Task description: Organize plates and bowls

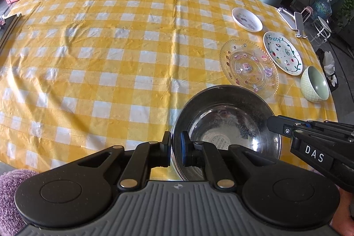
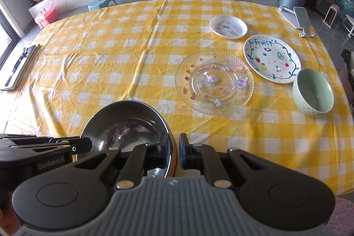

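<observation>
- Claws first: the left claw [image 1: 176, 150] is pinched nearly closed on the left rim of a steel bowl [image 1: 223, 125], 1 finger outside the wall and 1 inside.
- The right claw [image 2: 174, 153] is likewise clamped on the opposite rim of that bowl, its jaws nearly together with the thin metal wall between them.
- Seen from the left wrist, the right claw reaches in from the right edge and its tip meets the bowl's far rim; seen from the right wrist, the left claw comes in from the left edge the same way.
- The steel bowl sits at the near edge of the counter [image 1: 110, 59], which is covered by a yellow and white checked cloth [image 2: 110, 72]; whether the bowl touches the cloth or hangs just above it cannot be told.
- Just beyond the bowl lies a clear glass plate [image 2: 214, 81] with a beaded rim and small stickers.
- Beside that plate, to the right, lies a white plate [image 2: 271, 58] lettered "Fruity" with drawn fruit.
- A pale green bowl [image 2: 313, 92] stands upright, touching or nearly touching the Fruity plate's near edge.
- Farther back sits a small white dish [image 2: 228, 27], apart from the others.
- A grey phone stand [image 2: 296, 18] rests at the counter's far right corner.
</observation>
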Available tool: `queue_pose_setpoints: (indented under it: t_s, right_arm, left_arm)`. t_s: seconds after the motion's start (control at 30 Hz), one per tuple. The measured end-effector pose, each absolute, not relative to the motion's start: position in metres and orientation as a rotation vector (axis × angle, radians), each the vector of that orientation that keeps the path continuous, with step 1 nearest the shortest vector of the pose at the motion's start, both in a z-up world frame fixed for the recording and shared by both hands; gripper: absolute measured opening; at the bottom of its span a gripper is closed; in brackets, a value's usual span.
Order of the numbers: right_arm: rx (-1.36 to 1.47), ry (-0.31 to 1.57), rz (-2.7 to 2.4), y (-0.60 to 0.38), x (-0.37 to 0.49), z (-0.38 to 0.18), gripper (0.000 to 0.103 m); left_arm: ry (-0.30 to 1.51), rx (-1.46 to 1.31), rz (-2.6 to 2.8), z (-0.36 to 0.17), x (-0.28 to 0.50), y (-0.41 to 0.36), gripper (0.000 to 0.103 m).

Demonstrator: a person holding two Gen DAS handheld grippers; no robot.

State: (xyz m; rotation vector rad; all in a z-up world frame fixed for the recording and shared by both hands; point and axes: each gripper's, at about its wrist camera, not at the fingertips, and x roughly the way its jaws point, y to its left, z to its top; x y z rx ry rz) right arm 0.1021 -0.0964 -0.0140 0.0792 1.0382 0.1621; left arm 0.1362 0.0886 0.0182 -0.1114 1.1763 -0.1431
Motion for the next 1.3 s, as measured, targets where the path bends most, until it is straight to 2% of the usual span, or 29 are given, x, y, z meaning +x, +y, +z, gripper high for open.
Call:
queue_pose_setpoints:
  t_s: [0.3, 0.37, 0.43, 0.53, 0.67, 0.87, 1.17, 1.3]
  right_arm:
    - [0.122, 1.052, 0.158, -0.101, 0.105, -0.024, 0.002]
    - [0.140, 1.054, 0.164, -0.104, 0.105, -0.023, 0.003]
    - [0.164, 1.040, 0.183, -0.108, 0.103, -0.020, 0.007]
    - [0.199, 1.006, 0.208, -0.114, 0.098, -0.009, 0.009]
    - [0.239, 0.949, 0.219, -0.128, 0.090, 0.006, 0.015]
    - [0.308, 0.864, 0.162, -0.166, 0.082, 0.014, 0.020]
    - [0.403, 0.828, 0.082, -0.225, 0.083, -0.004, 0.026]
    - [0.449, 0.827, 0.065, -0.247, 0.087, -0.020, 0.031]
  left_arm:
    - [1.176, -0.119, -0.145, 0.018, 0.137, 0.089, 0.008]
    - [1.175, -0.129, -0.151, 0.019, 0.138, 0.089, 0.011]
    - [1.162, -0.124, -0.153, 0.023, 0.137, 0.089, 0.012]
    - [1.143, -0.118, -0.159, 0.031, 0.136, 0.090, 0.020]
    - [1.093, -0.142, -0.190, 0.047, 0.133, 0.090, 0.022]
    - [0.981, -0.157, -0.283, 0.069, 0.130, 0.074, 0.025]
    - [0.951, -0.148, -0.395, 0.069, 0.146, 0.025, 0.027]
    - [0.974, -0.123, -0.408, 0.059, 0.162, 0.007, 0.032]
